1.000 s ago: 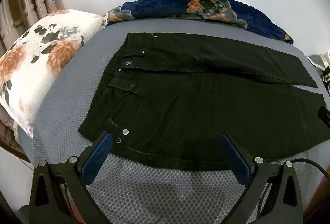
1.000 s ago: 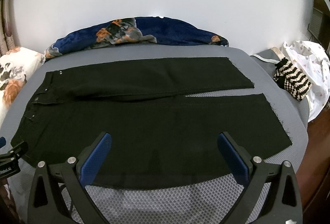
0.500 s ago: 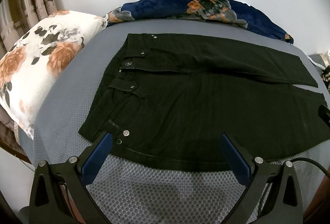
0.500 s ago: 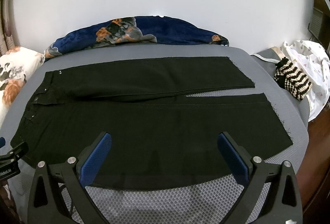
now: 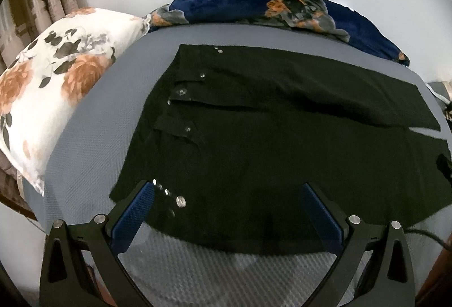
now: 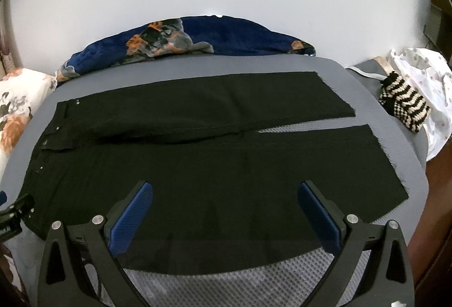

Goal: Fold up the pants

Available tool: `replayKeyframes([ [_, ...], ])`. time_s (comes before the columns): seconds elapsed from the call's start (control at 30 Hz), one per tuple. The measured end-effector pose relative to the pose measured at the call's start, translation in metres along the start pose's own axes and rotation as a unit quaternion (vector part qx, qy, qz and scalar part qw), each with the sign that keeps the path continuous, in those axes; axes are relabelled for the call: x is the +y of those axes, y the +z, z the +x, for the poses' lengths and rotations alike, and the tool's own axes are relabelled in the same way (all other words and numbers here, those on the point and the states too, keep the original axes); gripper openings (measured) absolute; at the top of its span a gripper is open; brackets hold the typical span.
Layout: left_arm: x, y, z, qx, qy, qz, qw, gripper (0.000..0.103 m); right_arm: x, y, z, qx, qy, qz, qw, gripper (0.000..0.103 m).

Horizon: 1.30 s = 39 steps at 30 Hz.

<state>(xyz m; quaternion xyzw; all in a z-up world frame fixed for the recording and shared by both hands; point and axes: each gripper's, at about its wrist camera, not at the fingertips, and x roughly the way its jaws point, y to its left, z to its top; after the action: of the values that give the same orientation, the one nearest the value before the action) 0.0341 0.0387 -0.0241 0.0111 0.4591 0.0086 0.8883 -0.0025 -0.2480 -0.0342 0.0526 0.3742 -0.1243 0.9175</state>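
Black pants [image 5: 268, 137] lie flat on a grey bed [image 5: 93, 120], waistband to the left and both legs running right. In the right wrist view the pants [image 6: 197, 165] show their two leg hems at the right with a narrow gap between them. My left gripper [image 5: 227, 194] is open and empty, just above the near edge of the pants by the waistband corner. My right gripper [image 6: 226, 194] is open and empty, above the near edge of the near leg. Part of the left gripper [image 6: 14, 216] shows at the left edge of the right wrist view.
A floral white pillow [image 5: 48, 86] lies at the bed's left end. A navy floral blanket [image 6: 186, 38] runs along the far wall. A striped knit item [image 6: 404, 106] and white spotted cloth [image 6: 423, 72] lie beyond the bed's right end.
My left gripper has moved slightly forward and left over the waistband corner of the pants. My right gripper has barely moved. The pants lie as before.
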Motion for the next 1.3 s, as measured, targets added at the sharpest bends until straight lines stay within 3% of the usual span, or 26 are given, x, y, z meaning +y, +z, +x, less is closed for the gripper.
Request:
replayKeyframes([
  [0.2, 0.04, 0.043, 0.016, 0.005, -0.022, -0.024, 0.9994, 0.102, 0.012, 0.022, 0.021, 0.017, 0.044, -0.018, 0.999, 0.103],
  [0.37, 0.084, 0.084, 0.035, -0.004, -0.026, -0.052, 0.9983, 0.102, 0.024, 0.047, 0.043, -0.01, 0.076, -0.034, 0.996, 0.103],
  [0.47, 0.105, 0.108, 0.052, -0.01, -0.027, -0.068, 0.9972, 0.102, 0.038, 0.065, 0.066, -0.003, 0.073, -0.053, 0.996, 0.103],
  [0.63, 0.128, 0.143, 0.089, -0.009, -0.052, -0.089, 0.9946, 0.082, 0.054, 0.094, 0.095, -0.004, 0.082, -0.052, 0.995, 0.103],
  [0.8, 0.146, 0.176, 0.135, 0.023, -0.157, -0.132, 0.9785, 0.058, 0.072, 0.116, 0.124, 0.004, 0.089, -0.048, 0.995, 0.103],
  [0.9, 0.153, 0.192, 0.165, 0.055, -0.231, -0.15, 0.9599, 0.038, 0.081, 0.124, 0.139, 0.007, 0.101, -0.05, 0.994, 0.103],
  [0.93, 0.156, 0.197, 0.177, 0.065, -0.251, -0.158, 0.9527, 0.038, 0.084, 0.126, 0.143, 0.008, 0.104, -0.051, 0.993, 0.103],
  [1.07, 0.163, 0.209, 0.207, 0.087, -0.273, -0.177, 0.9416, 0.037, 0.094, 0.137, 0.163, 0.015, 0.116, -0.044, 0.992, 0.103],
  [1.2, 0.164, 0.213, 0.23, 0.105, -0.284, -0.182, 0.9356, 0.037, 0.104, 0.146, 0.184, 0.029, 0.126, -0.03, 0.991, 0.103],
  [1.3, 0.163, 0.216, 0.24, 0.113, -0.304, -0.183, 0.9281, 0.03, 0.111, 0.151, 0.194, 0.035, 0.128, -0.032, 0.991, 0.103],
])
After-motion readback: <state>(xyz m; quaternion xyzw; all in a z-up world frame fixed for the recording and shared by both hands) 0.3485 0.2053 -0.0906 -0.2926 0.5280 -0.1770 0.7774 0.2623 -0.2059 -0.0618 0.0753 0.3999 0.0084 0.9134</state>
